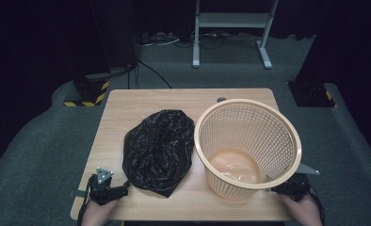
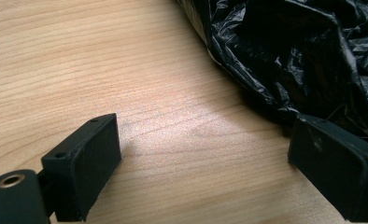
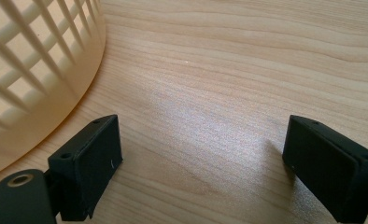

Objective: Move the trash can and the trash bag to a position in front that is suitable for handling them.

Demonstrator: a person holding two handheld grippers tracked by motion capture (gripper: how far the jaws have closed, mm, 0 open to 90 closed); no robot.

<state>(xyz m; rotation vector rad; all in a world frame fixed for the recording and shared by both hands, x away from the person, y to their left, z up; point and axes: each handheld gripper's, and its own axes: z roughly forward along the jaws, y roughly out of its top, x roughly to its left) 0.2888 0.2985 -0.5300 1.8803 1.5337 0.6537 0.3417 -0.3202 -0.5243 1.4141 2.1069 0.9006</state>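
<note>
Wooden table (image 1: 127,101) — black bag (image 1: 159,148), mesh basket (image 1: 247,146)

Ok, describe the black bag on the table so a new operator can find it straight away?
Start from the wooden table in the high view. On its right half stands a tall peach mesh basket; the bag lies just left of it, a crumpled, glossy black plastic heap. Its dark, shiny, shapeless look sets it apart from the pale, rigid basket, and the left gripper sits at its near corner.

High view: the basket (image 1: 247,146) hides most of your right gripper (image 1: 287,189), and the lower edge crops both hands. Left gripper view: the black bag (image 2: 308,56) runs off the top and right edges.
</note>
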